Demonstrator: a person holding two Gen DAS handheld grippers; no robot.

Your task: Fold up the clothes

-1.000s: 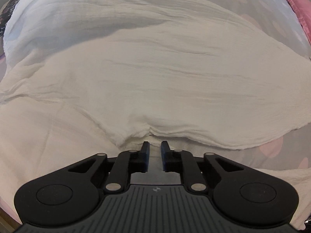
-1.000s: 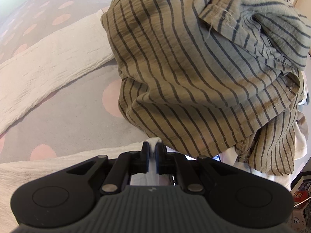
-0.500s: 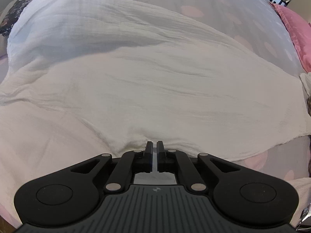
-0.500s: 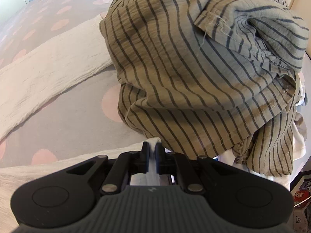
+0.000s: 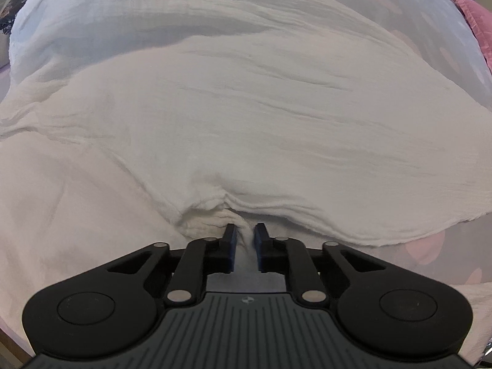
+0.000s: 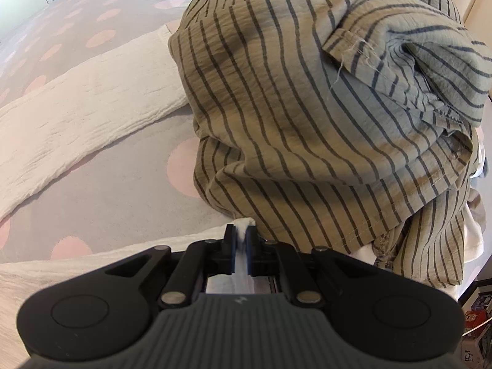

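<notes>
The white cloth [image 5: 246, 117] lies spread on the bed [image 6: 101, 184], its long axis running across in front of the left gripper [image 5: 244, 240], with a doubled layer whose hemmed edge runs along the near side, just ahead of the jaws. Those jaws stand a little apart with a pinch of white fabric between them; whether they bear on it I cannot tell.

The right gripper [image 6: 241, 243] has its jaws nearly closed on a bunched corner of the same white fabric, close against the foot of a striped shirt [image 6: 307, 107] heaped toward the bed's right edge.

The cloth is thin, crinkled and limp, and will likely sag between two holds. Judging by this, both hands are on the near edge, so any fold would carry it away from them.
</notes>
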